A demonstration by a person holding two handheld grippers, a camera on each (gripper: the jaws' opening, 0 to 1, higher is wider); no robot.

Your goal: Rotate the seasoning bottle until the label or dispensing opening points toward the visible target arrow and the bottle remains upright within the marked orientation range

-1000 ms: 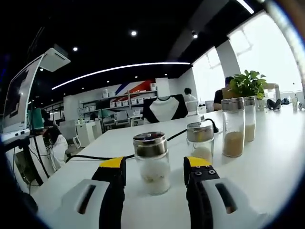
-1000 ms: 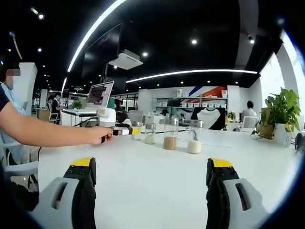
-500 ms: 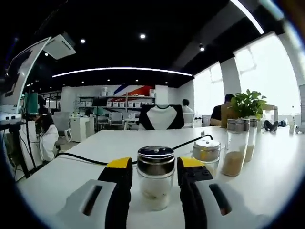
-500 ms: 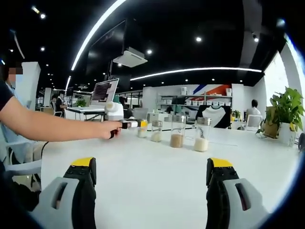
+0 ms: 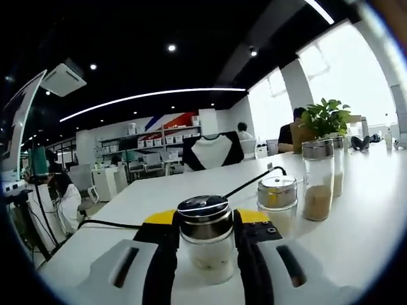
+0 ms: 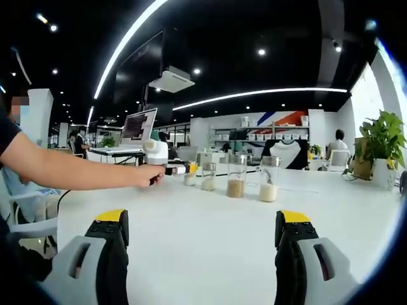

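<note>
Seasoning bottle (image 5: 206,244): short clear jar, shiny metal cap, pale granules in the bottom. Stands upright on the white desk (image 5: 356,235), near edge of the left gripper view. Left tool (image 5: 205,223): both yellow-tipped jaws lie against the bottle's sides just under the cap, pinching it.

Just right of it and a little farther off, a second short jar (image 5: 277,202) with a metal cap and a yellow label. Farther right, a tall jar (image 5: 317,179) holding brown powder, with another tall jar close behind it. A black cable (image 5: 251,180) runs across the desk behind the jars. A potted plant (image 5: 327,116) stands at the far right.

Right gripper view: right tool (image 6: 202,236) is spread wide, nothing between the jaws, low over bare desk. Far across the desk, a hand (image 6: 147,175) holds the left tool at the left end of the row of jars; an outstretched arm enters from the left.
</note>
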